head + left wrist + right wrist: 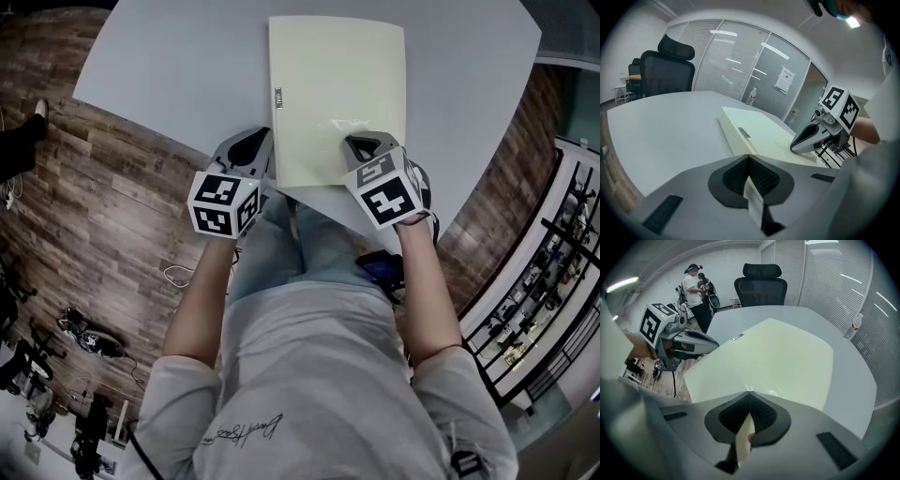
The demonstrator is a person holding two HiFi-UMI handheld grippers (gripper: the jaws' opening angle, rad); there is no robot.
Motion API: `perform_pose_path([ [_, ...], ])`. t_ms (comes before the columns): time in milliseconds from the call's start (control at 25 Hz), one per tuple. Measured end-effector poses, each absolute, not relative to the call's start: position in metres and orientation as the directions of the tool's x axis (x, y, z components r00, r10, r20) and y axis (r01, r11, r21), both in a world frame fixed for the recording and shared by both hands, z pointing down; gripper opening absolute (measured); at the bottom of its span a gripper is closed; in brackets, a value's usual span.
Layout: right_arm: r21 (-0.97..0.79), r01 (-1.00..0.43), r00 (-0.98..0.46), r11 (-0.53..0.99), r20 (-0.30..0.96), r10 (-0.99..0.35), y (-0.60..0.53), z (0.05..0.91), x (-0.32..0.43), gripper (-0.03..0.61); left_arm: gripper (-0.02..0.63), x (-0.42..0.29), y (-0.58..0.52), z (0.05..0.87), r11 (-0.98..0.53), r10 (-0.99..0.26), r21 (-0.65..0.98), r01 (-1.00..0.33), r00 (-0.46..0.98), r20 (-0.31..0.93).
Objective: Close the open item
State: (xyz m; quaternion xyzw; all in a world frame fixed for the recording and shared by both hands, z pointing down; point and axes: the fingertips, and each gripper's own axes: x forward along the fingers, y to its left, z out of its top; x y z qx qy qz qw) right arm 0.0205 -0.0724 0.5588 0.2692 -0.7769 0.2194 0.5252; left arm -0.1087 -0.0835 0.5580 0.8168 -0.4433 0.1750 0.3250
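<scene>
A flat pale-yellow box (337,94) lies on the grey table (169,66) with its lid down flat and a small tab (277,96) on its left side. My left gripper (258,141) is shut, its tip beside the box's near left corner; in the left gripper view its jaws (749,157) meet in front of the box (759,133). The right gripper (361,142) is shut too, with its tip on the lid near the front edge. Its own view shows shut jaws (749,393) over the lid (773,352) and the left gripper (693,341) alongside.
The table's near edge runs just under both grippers, with wooden floor beyond. A black office chair (761,284) stands at the far side, a person (693,284) behind it. A bottle (854,326) stands on the table by the glass wall. A phone (380,270) lies on my lap.
</scene>
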Motion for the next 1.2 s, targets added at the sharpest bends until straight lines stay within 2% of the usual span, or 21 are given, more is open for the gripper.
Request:
perform_pose_path([
  [320,-0.035,-0.67,-0.328,0.741,0.91,-0.253,-0.07,0.546,0.022,0.012,0.008,-0.108,-0.08,0.557,-0.407,-0.596,0.369,-0.836,0.549,0.586],
  [600,-0.079,-0.694,-0.416,0.716,0.855,-0.309,-0.073,0.529,0.027,0.012,0.008,-0.11,-0.082,0.535,-0.416,-0.62,0.343,-0.842,0.539,0.57],
  [1200,-0.02,-0.743,-0.491,0.668,0.695,-0.525,-0.076,0.458,0.063,0.012,0.008,-0.103,-0.092,0.462,-0.505,-0.668,0.279,-0.817,0.575,0.472],
])
